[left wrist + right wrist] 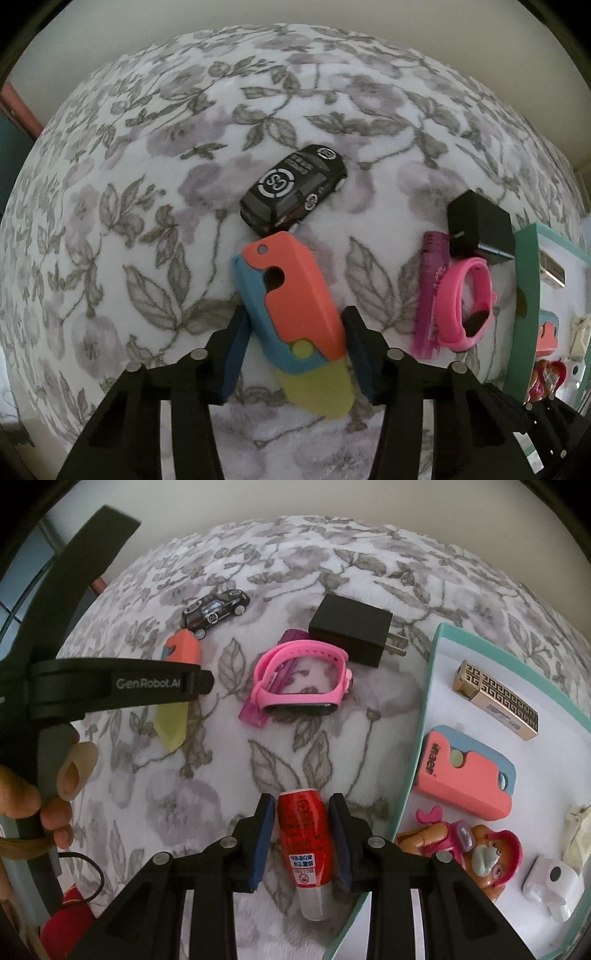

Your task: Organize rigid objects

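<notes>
The left gripper has its fingers clamped on the orange toy, car at 12 o'clock. The right gripper fingers clamp the red bottle, tray at 3 o'clock.

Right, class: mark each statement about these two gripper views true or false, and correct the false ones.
1. The right gripper has a red bottle between its fingers. True.
2. The toy car sits inside the teal-rimmed tray. False: it lies on the floral cloth, outside the tray.
3. The pink watch band lies on the cloth beside the black charger. True.
4. The left gripper is around a gold lighter. False: an orange and blue toy knife is between its fingers.
</notes>
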A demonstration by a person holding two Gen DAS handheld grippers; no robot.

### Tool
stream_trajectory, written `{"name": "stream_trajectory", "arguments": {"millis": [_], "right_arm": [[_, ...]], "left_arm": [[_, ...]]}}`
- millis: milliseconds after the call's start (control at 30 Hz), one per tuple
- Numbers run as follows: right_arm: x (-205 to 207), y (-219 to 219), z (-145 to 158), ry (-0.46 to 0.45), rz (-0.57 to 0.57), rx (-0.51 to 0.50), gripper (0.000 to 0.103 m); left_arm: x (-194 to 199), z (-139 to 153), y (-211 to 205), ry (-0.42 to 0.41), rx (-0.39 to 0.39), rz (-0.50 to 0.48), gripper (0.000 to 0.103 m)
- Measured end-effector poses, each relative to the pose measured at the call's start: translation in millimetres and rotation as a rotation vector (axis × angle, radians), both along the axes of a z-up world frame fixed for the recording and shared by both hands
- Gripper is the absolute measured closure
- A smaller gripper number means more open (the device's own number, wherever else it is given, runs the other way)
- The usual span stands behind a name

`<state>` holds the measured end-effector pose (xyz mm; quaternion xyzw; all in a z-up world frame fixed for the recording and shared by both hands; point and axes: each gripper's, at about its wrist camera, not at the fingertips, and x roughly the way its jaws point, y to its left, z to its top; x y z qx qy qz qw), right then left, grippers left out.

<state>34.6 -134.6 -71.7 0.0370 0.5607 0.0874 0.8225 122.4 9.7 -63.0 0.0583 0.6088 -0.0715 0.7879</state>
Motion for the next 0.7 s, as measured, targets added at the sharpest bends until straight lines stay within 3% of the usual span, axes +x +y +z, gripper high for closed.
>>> {"name": "stream_trajectory", "arguments": {"millis": [233,400,700], "right_arm": [[-5.2,15.0,-4.0,-0.005,0.003,-0.098,0.071],[-8.2,15.4,-4.5,-0.002,-0.024,-0.096,0.072],[-19.7,-8.0,0.9,0.014,-0.137,0.022,0.073]], "left_arm": [[-13.3,0.7,-20.6,0.000,0.018,-0.031,0.055],[-33.3,-0.9,-34.4,0.001,0.041,-0.043,0.055],[-64.1,-3.9,-48.9,0.023,-0.012,-0.037,0.055]]}}
